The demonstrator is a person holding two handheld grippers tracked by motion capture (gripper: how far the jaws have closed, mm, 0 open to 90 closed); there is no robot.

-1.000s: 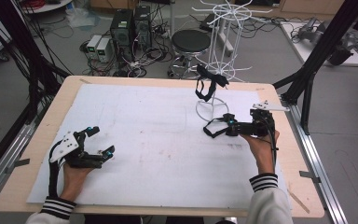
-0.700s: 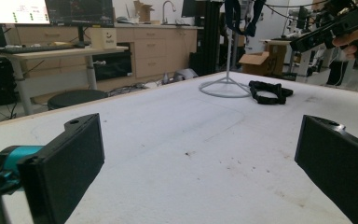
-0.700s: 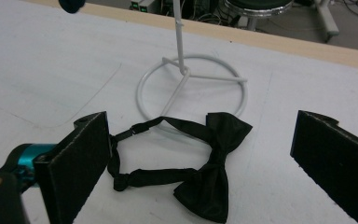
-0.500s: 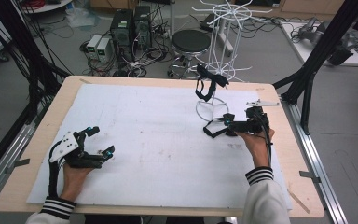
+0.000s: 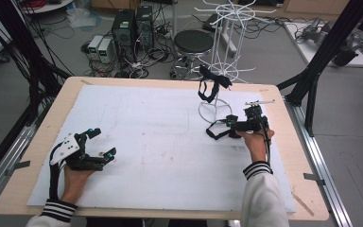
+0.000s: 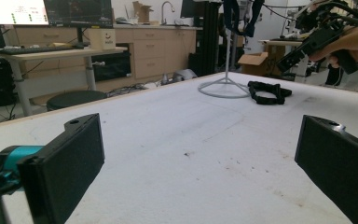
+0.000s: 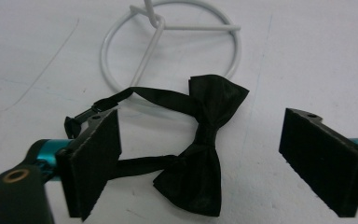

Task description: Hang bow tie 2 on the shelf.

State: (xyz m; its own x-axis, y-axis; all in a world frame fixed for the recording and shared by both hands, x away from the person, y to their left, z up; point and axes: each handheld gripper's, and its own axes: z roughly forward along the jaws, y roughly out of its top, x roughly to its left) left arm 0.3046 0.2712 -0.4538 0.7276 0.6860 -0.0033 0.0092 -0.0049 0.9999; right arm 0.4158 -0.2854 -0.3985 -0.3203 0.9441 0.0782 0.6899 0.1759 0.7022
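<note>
Bow tie [image 7: 200,149] lies flat on the table [image 5: 137,137] just beside the white wire stand's base ring [image 7: 168,56], ungrasped, right gripper [image 7: 200,154] jaws just closing but apart around it, pickup and hanging left, left gripper [image 5: 94,153] apart, idle.

A bow tie [image 5: 219,130] lies on the tabletop [image 5: 137,127] near its right edge, just before the stand [image 5: 216,109] (another hangs there).
</note>
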